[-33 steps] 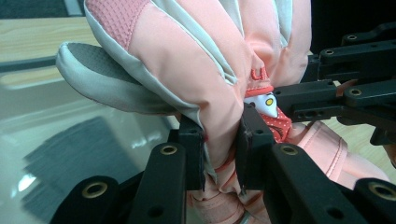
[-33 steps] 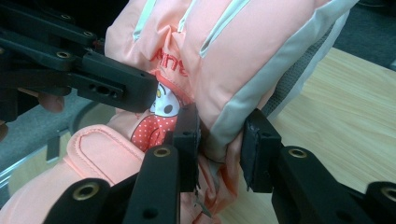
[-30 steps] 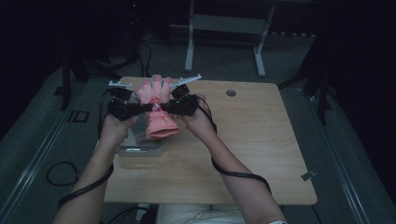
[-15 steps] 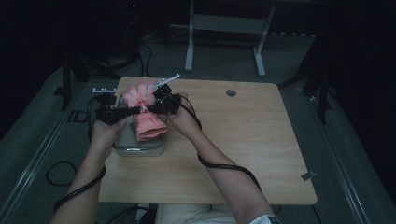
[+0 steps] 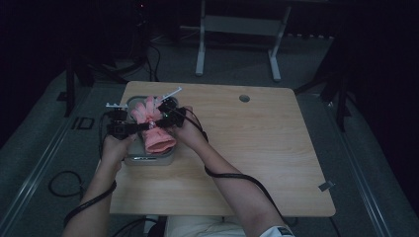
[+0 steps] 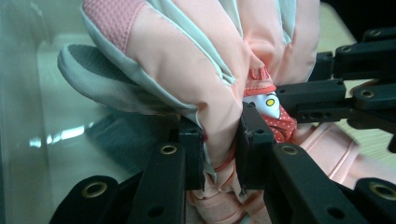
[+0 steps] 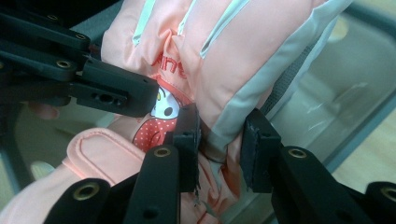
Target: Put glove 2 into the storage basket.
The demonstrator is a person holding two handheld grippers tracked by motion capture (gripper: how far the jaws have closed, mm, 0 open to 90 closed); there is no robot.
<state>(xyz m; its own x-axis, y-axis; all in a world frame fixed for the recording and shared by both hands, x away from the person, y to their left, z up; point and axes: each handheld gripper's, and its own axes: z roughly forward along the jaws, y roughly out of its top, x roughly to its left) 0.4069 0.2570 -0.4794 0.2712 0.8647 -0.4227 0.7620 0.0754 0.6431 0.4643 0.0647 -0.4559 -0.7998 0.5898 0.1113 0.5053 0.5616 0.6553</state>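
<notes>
A wooden table [image 5: 257, 148] was seen in a dark room. Over a clear bin [image 5: 148, 159] at its far left, a pink padded glove [image 5: 157, 137] was held by both tongs, left gripper [image 6: 219, 149] and right gripper [image 7: 219, 149], each clamped on its gathered wrist. It was judged soft, light and squashable, best gripped at that bunched cuff. Grey trim and a cartoon patch were shown.
</notes>
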